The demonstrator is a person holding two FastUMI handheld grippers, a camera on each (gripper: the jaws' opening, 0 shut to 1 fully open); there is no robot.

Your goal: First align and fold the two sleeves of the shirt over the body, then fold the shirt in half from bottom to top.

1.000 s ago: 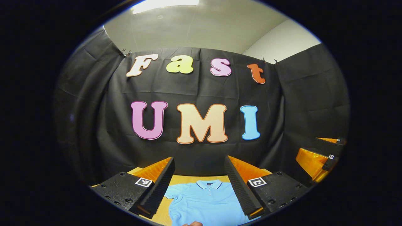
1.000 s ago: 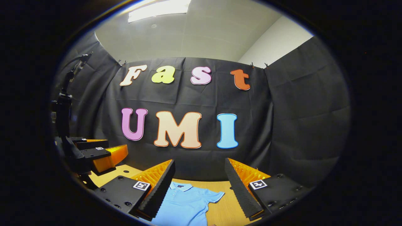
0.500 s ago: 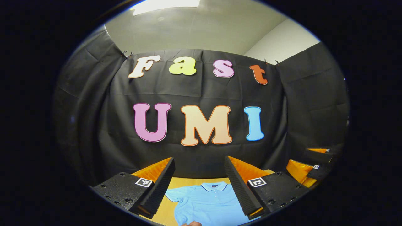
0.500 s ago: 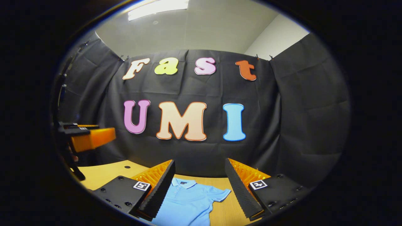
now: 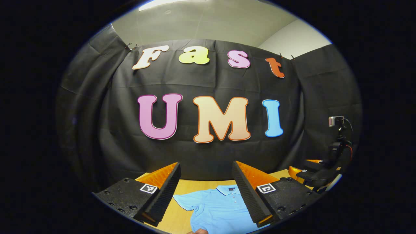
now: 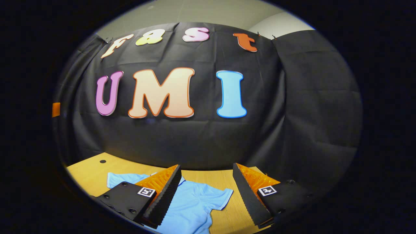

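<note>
Now shirt (image 5: 221,208) flat on worktop (image 6: 87,172), collar far, sleeves spread. Left claw (image 5: 206,195) spread wide above it; right claw (image 6: 206,195) spread too, empty.

1. A ceiling light panel (image 5: 172,2) at the top edge of the left gripper view glares white, lighting the booth from above.
2. Both fisheye views bow straight lines and darken toward the rims.
3. Focus is sharp, shadows soft.

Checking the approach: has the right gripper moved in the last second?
Yes. In the right gripper view the booth wall slid up and looms larger, so the right gripper tipped down, advancing.
</note>
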